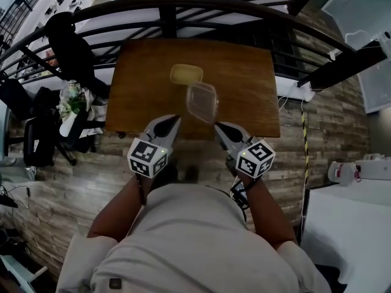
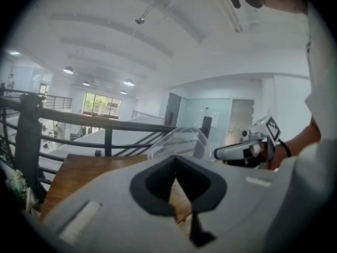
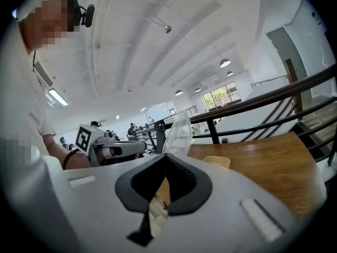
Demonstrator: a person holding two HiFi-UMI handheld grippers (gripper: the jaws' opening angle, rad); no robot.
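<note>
Two tongs, two tubs, one bench and one railing are in sight.

The left tongs [image 1: 176, 119] sit low over the near edge of the brown wooden bench [image 1: 244, 96]. Their jaws are pressed together with nothing between them, as the left gripper view shows. One marker cube [image 1: 147, 156] rides on them.

Just to their right and apart from them is the clear plastic rounded-rectangular tub [image 1: 202, 101]. It is lifted off the bench and tilted. From this angle it could be a lid rather than a tub. Beyond it the pale yellow plastic rounded-rectangular tub [image 1: 186, 74] rests flat near the middle of the bench, open side up.

The right tongs [image 1: 216, 125] pinch the near rim of the clear plastic tub, and a second marker cube [image 1: 256, 157] rides on them. The dark metal railing [image 1: 183, 2] curves round the far side of the bench.

Only the head view shows both tubs and both tongs at once. The left gripper view shows the clear plastic tub [image 2: 181, 141] bulging above its own closed jaws, with the right tongs [image 2: 217, 153] reaching in from the right. The yellow tub does not show there. The right gripper view shows the clear plastic tub [image 3: 179, 133] edge-on, rising straight out of its shut jaws. It also shows the yellow tub [image 3: 217, 161] on the bench just right of them and the left tongs [image 3: 143, 147] at the left.
</note>
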